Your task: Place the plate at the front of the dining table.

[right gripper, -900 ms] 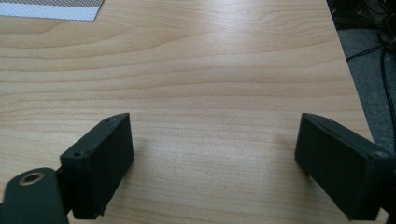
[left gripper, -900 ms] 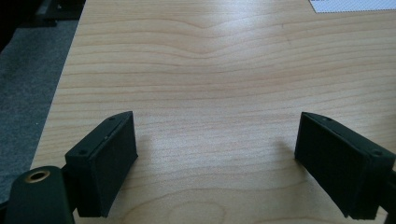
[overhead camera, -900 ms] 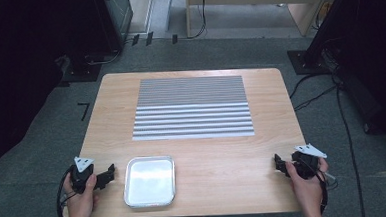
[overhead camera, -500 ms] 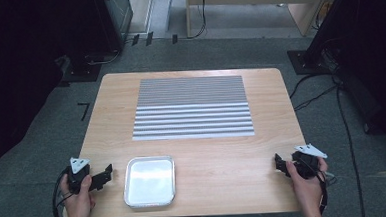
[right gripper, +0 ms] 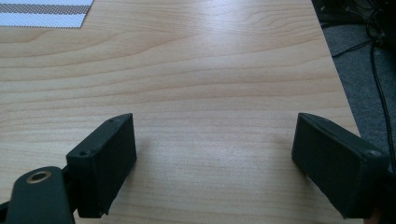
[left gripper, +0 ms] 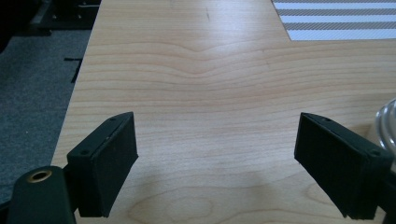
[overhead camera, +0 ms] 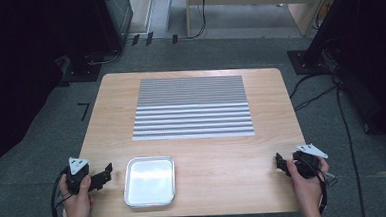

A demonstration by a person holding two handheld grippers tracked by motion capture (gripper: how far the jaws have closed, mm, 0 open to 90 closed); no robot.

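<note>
Nothing much has moved since the earlier high-view frames: both hands sit at the near corners as before, and the tray and mat lie just where they were.

From the high view, the left gripper (overhead camera: pixel 103 176) rests at the near left corner of the table (overhead camera: pixel 276 109), jaws spread with nothing between them, pointing across toward the metal tray (overhead camera: pixel 150 181), which lies just beside it, near but not touching. Over at the near right corner, the right gripper (overhead camera: pixel 280 163) is held the same way, jaws apart and empty, well apart from the tray. The striped mat (overhead camera: pixel 193 107) lies flat on the far half of the table, bare, with nothing on it. By my reading, no work has begun: tray untouched, mat untouched, everything is left to do.

Left gripper view now: the left gripper (left gripper: pixel 215 163) shows both black jaws wide over bare wood, and the tray's shiny rim (left gripper: pixel 386 123) peeks in at the right edge, just past the right-hand jaw. A corner of the mat (left gripper: pixel 336 21) sits far ahead.

Right gripper view: the right gripper (right gripper: pixel 212 163) stands wide open over plain wood, with a mat corner (right gripper: pixel 44 14) at the upper left.
</note>
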